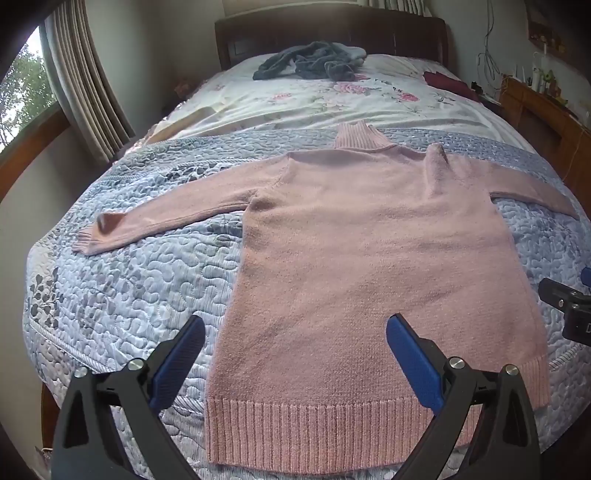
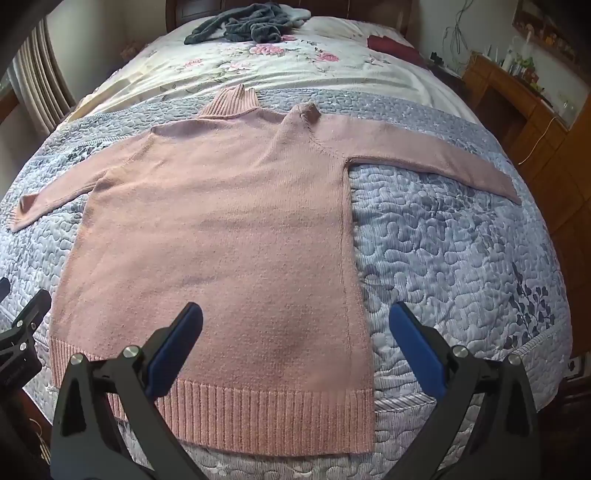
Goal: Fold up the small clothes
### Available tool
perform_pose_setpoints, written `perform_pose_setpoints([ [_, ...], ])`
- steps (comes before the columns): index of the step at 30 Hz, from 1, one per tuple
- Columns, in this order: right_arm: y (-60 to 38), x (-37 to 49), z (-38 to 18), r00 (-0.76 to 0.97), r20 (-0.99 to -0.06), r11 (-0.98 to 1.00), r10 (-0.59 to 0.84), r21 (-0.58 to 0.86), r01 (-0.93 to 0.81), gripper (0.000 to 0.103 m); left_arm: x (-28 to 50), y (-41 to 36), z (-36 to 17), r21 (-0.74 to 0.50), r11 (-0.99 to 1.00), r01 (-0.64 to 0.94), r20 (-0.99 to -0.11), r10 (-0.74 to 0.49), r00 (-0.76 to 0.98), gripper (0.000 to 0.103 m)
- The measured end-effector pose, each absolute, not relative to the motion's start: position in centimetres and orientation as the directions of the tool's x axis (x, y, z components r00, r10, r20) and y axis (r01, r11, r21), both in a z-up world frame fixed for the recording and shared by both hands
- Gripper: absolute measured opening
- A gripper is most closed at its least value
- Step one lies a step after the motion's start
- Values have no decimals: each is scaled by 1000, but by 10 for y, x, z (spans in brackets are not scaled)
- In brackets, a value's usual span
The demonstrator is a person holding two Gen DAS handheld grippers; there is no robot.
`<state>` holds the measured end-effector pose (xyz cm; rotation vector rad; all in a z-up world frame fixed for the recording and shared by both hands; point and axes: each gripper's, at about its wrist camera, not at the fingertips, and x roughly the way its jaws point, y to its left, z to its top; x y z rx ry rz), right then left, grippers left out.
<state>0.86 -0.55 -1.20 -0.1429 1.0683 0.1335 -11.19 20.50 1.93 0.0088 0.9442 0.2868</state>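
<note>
A pink sweater [image 1: 354,258] lies flat and face-up on a bed, spread over a blue-grey quilt [image 1: 140,280]. Its ribbed collar points away toward the headboard [image 1: 332,33]; its ribbed hem sits at the near edge, closest to both cameras. Both sleeves stretch out sideways, left sleeve [image 1: 162,214] reaching toward the window side, right sleeve [image 2: 436,162] toward the wooden cabinet side. A small bump of fabric stands up at the right shoulder.

Left claw [image 1: 295,332] hovers w/ jaws wide apart just above the hem, over the sweater's lower-left portion. Its left blue pad is over bare quilt just beside the sweater's left edge; its right pad is over the knit body. It holds nothing.

Right claw [image 2: 295,317] is likewise spread wide and empty, above the lower-right portion. Its left pad is over the knit; its right pad is over quilt just beside the sweater's right side seam. Whether either claw touches the fabric can't be told.

Each claw shows at the edge of the other's view, so the two sit near each other, side by side along the hem.

Farther up the bed: a floral sheet [image 1: 314,99], a crumpled dark grey garment [image 1: 306,62] near the headboard, and a dark red cloth [image 1: 443,81] at the right side.
</note>
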Motion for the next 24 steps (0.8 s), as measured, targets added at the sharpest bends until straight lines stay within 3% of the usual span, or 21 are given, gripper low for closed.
perform_pose_setpoints([
  [24, -4, 9, -18, 467, -883, 982, 50, -41, -184, 100, -111, 208, 13, 158, 958, -241, -799, 267, 539, 99],
])
